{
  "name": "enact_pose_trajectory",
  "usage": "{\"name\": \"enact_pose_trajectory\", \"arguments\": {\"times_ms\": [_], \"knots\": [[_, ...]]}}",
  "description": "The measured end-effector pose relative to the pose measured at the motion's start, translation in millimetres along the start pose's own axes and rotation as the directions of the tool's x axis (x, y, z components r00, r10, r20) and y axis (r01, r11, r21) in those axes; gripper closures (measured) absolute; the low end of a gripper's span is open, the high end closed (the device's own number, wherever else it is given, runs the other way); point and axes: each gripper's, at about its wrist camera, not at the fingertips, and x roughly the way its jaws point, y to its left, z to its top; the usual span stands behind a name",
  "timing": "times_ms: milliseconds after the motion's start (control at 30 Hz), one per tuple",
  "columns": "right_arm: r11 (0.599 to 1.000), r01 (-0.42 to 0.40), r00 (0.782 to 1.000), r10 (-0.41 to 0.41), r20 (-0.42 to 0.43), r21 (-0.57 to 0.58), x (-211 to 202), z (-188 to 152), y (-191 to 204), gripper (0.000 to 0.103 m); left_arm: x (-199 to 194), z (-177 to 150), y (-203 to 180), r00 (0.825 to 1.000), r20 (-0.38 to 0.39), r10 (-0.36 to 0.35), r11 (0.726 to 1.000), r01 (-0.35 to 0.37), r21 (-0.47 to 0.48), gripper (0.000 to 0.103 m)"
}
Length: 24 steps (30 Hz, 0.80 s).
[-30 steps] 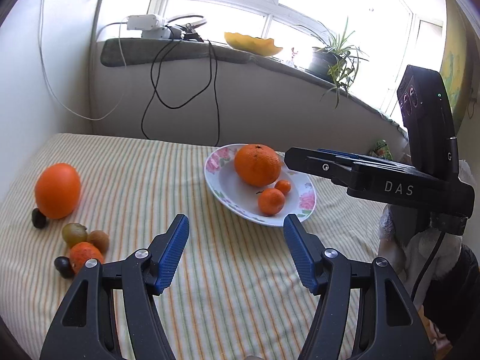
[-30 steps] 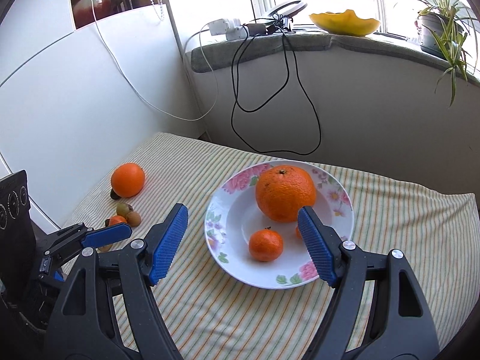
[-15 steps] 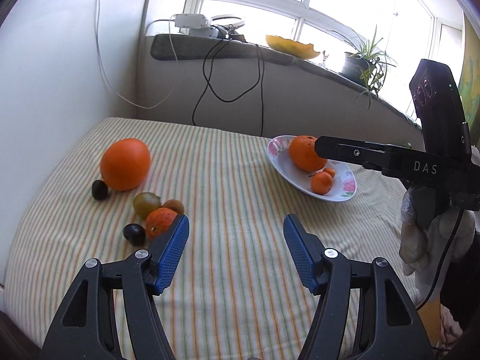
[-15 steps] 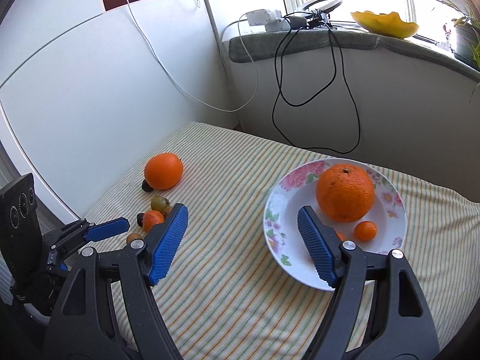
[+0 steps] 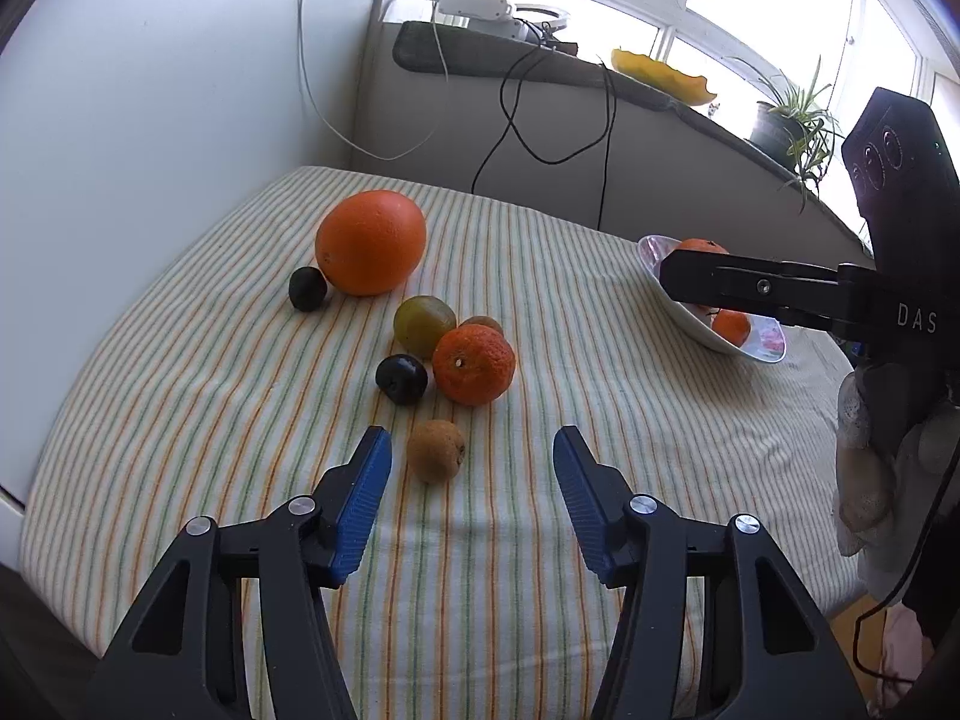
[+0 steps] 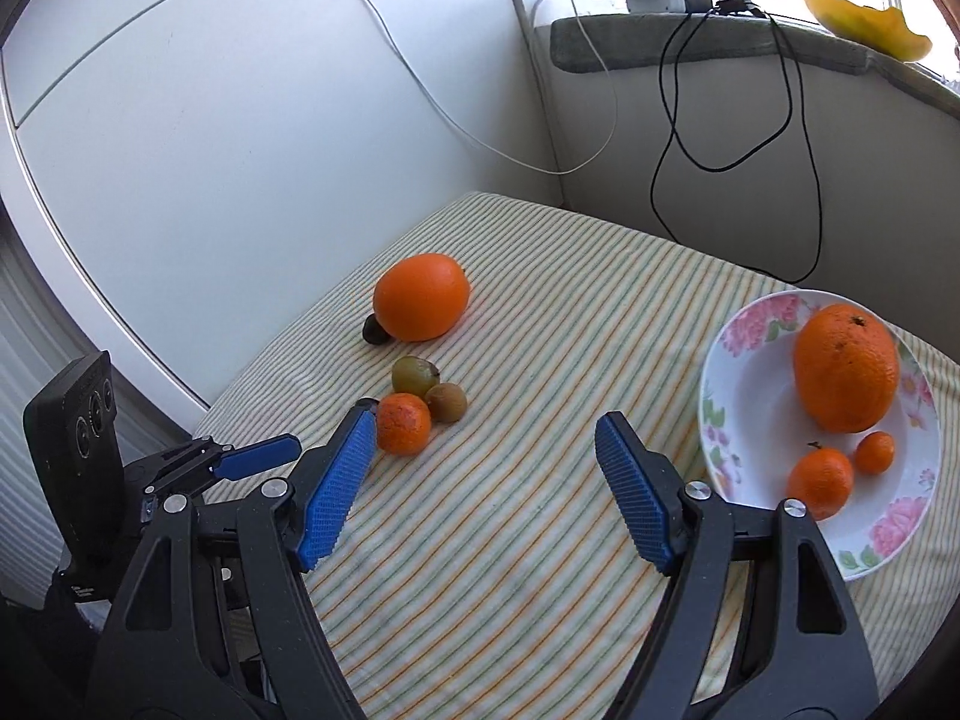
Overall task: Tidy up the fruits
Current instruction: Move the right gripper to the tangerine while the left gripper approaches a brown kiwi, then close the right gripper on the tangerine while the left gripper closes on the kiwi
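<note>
Loose fruit lies on the striped cloth: a large orange [image 5: 371,243], a green fruit [image 5: 424,326], a wrinkled mandarin [image 5: 474,365], two dark plums [image 5: 401,378] and a small brown fruit [image 5: 436,450]. My left gripper [image 5: 470,441] hovers low over the cloth. Its jaws are closing, and the brown fruit sits just ahead of the tips, nearer the left pad and untouched. My right gripper [image 6: 485,420] stands open and empty beside the mandarin [image 6: 404,423]. To its right, a flowered plate [image 6: 738,396] holds a big orange [image 6: 846,367] and two small mandarins [image 6: 820,480].
A white wall panel [image 6: 240,150] borders the cloth on the left. Behind it is a grey ledge [image 5: 510,57] with hanging black cables [image 6: 798,120]. A gloved hand [image 5: 870,456] holds the right gripper's body at the cloth's right edge.
Both grippers swung left and lower, from the plate toward the loose fruit. The left jaws have narrowed, and the small brown fruit now lies just ahead of their tips.
</note>
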Motion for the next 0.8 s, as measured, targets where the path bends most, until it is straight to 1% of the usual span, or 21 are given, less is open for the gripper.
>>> {"name": "enact_pose_trajectory", "arguments": {"times_ms": [200,467,600,800], "knots": [[0.999,-0.041,0.998,0.042,-0.046,0.009,25.4,-0.2,13.3,0.025,8.4,-2.6,8.2,1.0,-0.023,0.003,1.0,-0.003,-0.007,0.053],[0.996,-0.09,0.99,0.092,-0.111,0.028,56.7,-1.5,22.6,0.025,15.9,-2.7,13.5,0.999,-0.039,0.0,1.0,0.0,-0.005,0.059],[0.993,-0.107,0.983,0.113,-0.143,0.044,69.5,-3.2,25.9,0.035,20.0,-2.8,14.6,0.999,-0.048,-0.005,1.0,0.004,-0.004,0.062],[0.992,-0.117,0.979,0.125,-0.164,0.056,83.2,-2.5,30.6,0.037,23.0,-3.3,15.1,0.998,-0.056,-0.004,1.0,0.004,-0.003,0.063]]}}
